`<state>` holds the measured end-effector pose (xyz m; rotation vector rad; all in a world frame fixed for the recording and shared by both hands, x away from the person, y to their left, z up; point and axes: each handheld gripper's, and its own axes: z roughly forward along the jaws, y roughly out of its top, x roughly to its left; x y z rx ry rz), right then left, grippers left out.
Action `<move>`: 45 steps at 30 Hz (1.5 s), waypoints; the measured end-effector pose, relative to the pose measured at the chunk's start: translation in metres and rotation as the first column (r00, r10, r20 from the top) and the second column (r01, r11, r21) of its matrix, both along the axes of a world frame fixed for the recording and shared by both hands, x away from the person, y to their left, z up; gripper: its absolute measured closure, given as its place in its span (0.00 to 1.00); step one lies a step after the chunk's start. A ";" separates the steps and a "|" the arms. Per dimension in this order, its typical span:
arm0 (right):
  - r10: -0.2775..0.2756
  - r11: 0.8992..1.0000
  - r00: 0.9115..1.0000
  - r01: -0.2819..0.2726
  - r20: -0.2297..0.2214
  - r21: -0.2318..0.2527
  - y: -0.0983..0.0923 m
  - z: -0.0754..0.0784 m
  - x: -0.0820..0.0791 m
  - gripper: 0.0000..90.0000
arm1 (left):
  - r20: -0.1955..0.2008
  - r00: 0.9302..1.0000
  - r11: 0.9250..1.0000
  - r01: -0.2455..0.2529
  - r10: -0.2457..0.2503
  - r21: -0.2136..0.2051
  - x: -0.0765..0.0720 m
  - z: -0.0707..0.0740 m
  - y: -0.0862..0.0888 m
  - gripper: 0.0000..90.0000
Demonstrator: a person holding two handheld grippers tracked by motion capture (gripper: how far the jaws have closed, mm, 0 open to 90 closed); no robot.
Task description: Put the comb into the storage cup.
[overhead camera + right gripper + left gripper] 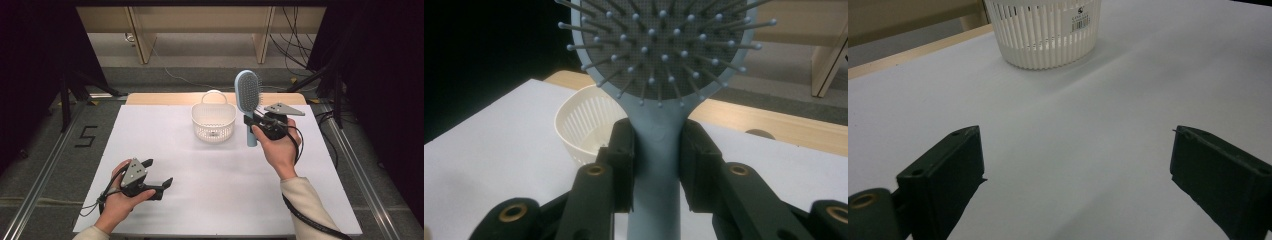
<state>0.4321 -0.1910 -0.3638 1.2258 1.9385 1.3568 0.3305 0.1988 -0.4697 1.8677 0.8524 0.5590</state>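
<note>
Above desk (220, 170), right gripper (256, 120) clamps pale blue plastic hairbrush (248, 92) by handle, upright beside white slotted plastic basket (214, 121). Left gripper (159, 176) idle, jaws spread. Likely step: carrying; next, lower brush into basket.

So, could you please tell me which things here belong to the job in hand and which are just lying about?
In the job:
- blue hairbrush, upright, clamped at its handle by the right tongs
- white slatted basket, probably where it goes

Lying about:
- cables on the floor beyond the table
- left tongs, open and idle, low over the white table
</note>
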 end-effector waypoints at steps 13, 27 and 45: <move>-0.003 1.000 1.000 0.003 0.005 0.004 0.002 0.000 0.003 0.78 | 0.000 1.000 1.000 -0.002 0.002 0.000 0.000 0.000 0.000 0.07; -0.002 1.000 1.000 0.002 0.007 0.000 0.005 -0.001 0.006 0.78 | -0.001 1.000 1.000 -0.002 0.002 -0.001 0.000 0.000 0.000 0.07; 0.004 1.000 1.000 -0.003 0.018 -0.012 0.012 0.000 0.011 0.78 | -0.001 1.000 1.000 0.000 0.000 0.000 0.000 0.000 0.001 0.07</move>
